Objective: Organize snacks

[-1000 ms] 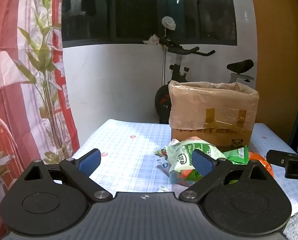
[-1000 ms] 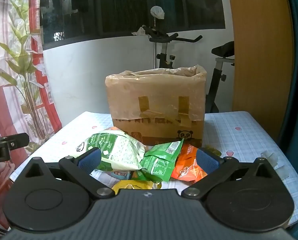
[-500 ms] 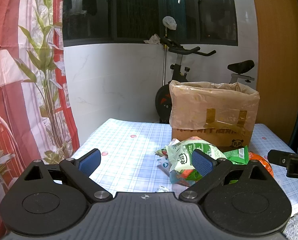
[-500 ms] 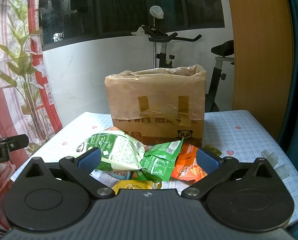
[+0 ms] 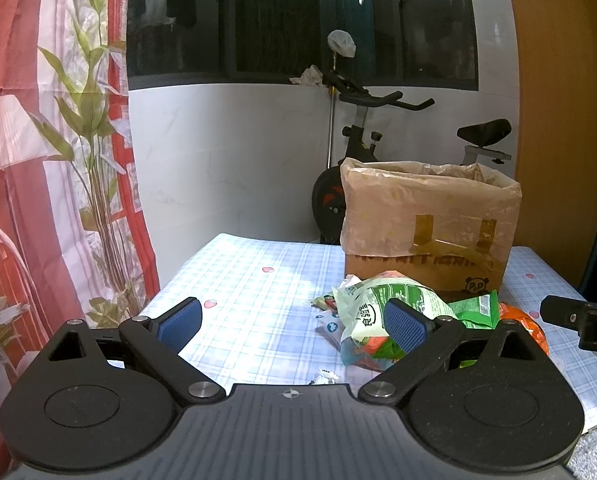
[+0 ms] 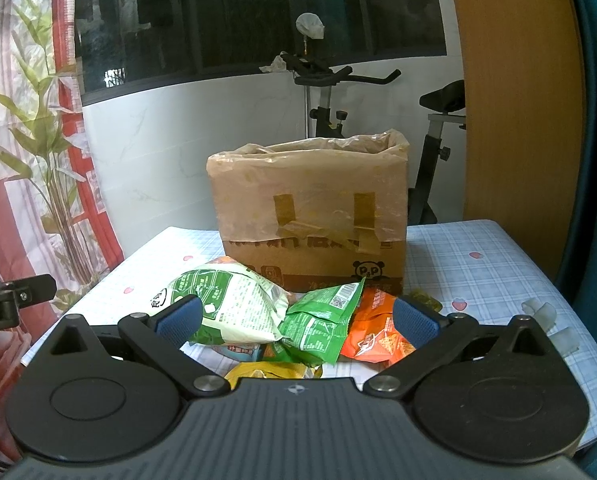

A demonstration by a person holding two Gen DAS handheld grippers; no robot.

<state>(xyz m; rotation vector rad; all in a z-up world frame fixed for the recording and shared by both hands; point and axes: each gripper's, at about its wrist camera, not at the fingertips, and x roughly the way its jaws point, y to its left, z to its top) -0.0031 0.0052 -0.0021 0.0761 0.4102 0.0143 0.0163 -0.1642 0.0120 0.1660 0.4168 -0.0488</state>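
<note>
A pile of snack bags lies on the checked tablecloth in front of a cardboard box (image 6: 310,216) lined with a plastic bag. The pile holds a large green-and-white bag (image 6: 226,304), a green packet (image 6: 322,320), an orange packet (image 6: 374,328) and a yellow packet (image 6: 270,370). My right gripper (image 6: 294,320) is open and empty, just before the pile. My left gripper (image 5: 290,320) is open and empty, left of the pile; the green-and-white bag (image 5: 374,304) and the box (image 5: 426,224) show on its right.
The table (image 5: 250,280) has a blue checked cloth with small hearts. An exercise bike (image 6: 322,92) stands behind the box by a white wall. A red curtain with plant print (image 5: 58,160) hangs at the left. Small clear scraps (image 6: 546,316) lie at the table's right.
</note>
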